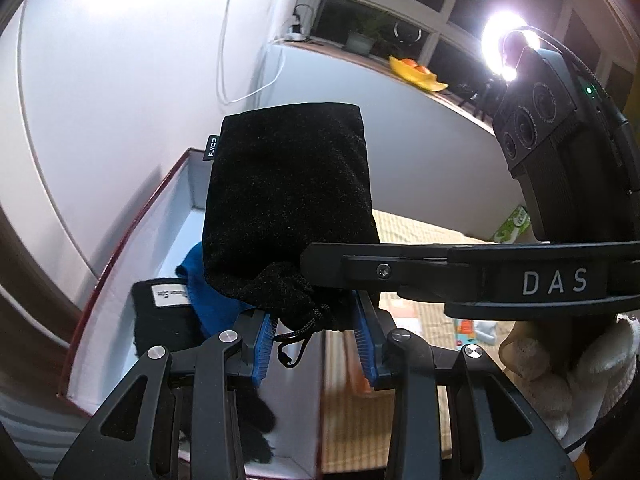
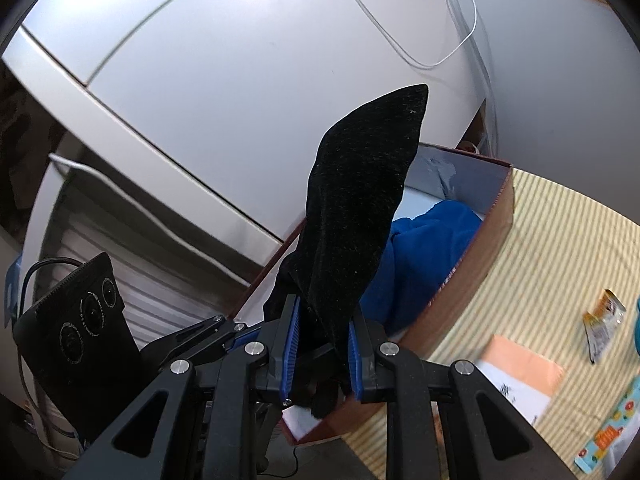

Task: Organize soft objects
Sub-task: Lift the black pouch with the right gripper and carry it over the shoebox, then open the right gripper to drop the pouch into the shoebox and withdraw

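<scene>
A white wall with a loose cable filled the upper left of both views, a dark window with a bright lamp sat in the upper right of the left wrist view, and a striped cloth covered the tabletop point(image 2: 560, 248) at the lower right of the right wrist view. On it stood an open box point(image 2: 472, 276) with red-brown walls and a pale lining, already holding a blue cloth point(image 2: 424, 248) and, in the left wrist view, a black item with a white label point(image 1: 160, 308).

The black velvet pouch point(image 1: 288, 208) hung in the air over the box, at the centre of both frames. The left tongs point(image 1: 314, 336) stood narrow around its gathered drawstring neck, the blue pads pressing the bunched fabric while the cord dangled below. The right tongs point(image 2: 322, 340) were narrow too, clamped on another part of the same pouch, whose body rose between the pads toward the upper centre.

The pouch looked light and limp: it creased, sagged and kept no shape of its own. Its nap seemed likely to grip the ribbed pads well rather than slip. The cinched neck, thick with folds, seemed the surest hold; a single thin layer might slide out. Nothing suggested it was fragile, so it could probably be dropped beside the blue cloth.
</scene>
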`<state>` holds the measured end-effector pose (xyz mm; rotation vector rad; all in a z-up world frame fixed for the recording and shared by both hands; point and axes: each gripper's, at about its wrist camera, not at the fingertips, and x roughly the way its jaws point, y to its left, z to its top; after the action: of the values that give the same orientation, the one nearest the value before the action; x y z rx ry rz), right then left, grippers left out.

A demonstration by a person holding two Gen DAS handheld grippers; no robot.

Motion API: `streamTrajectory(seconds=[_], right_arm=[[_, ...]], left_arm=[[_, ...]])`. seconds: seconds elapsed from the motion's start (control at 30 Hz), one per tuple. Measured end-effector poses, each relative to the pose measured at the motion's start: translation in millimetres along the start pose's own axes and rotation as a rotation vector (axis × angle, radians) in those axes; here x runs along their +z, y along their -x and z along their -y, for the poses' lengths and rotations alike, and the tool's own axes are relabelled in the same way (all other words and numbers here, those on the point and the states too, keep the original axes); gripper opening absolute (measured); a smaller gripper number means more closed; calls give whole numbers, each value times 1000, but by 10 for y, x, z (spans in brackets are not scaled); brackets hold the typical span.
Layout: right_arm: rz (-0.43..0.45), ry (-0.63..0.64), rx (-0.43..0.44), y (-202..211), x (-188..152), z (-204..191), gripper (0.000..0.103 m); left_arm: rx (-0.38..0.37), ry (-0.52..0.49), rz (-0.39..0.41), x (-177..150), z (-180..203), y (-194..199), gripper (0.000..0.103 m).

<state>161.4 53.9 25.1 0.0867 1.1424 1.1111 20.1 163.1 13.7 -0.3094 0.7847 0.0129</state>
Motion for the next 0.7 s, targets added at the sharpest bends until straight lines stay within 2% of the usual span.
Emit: streamTrajectory(seconds=[0.43, 0.53, 0.57, 0.6, 0.63, 0.67, 0.7], right_arm=[[-41, -11, -43, -374, 156, 180, 20], [-38, -2, -71, -405, 172, 134, 23], [-38, 1, -82, -389, 166, 88, 27], [-40, 3, -91, -392, 164, 70, 32], [-34, 6, -105, -381, 158, 47, 43], [-26, 7, -114, -362, 162, 52, 52], [-14, 11, -126, -361, 167, 83, 54]], left_arm=[[17, 33, -65, 51, -212, -341, 34], [31, 36, -76, 75, -224, -376, 35], [36, 37, -78, 78, -226, -381, 36], [44, 39, -86, 77, -231, -394, 43], [49, 41, -91, 77, -230, -401, 53], [59, 42, -95, 68, -234, -409, 59], [71, 37, -96, 55, -236, -414, 68]])
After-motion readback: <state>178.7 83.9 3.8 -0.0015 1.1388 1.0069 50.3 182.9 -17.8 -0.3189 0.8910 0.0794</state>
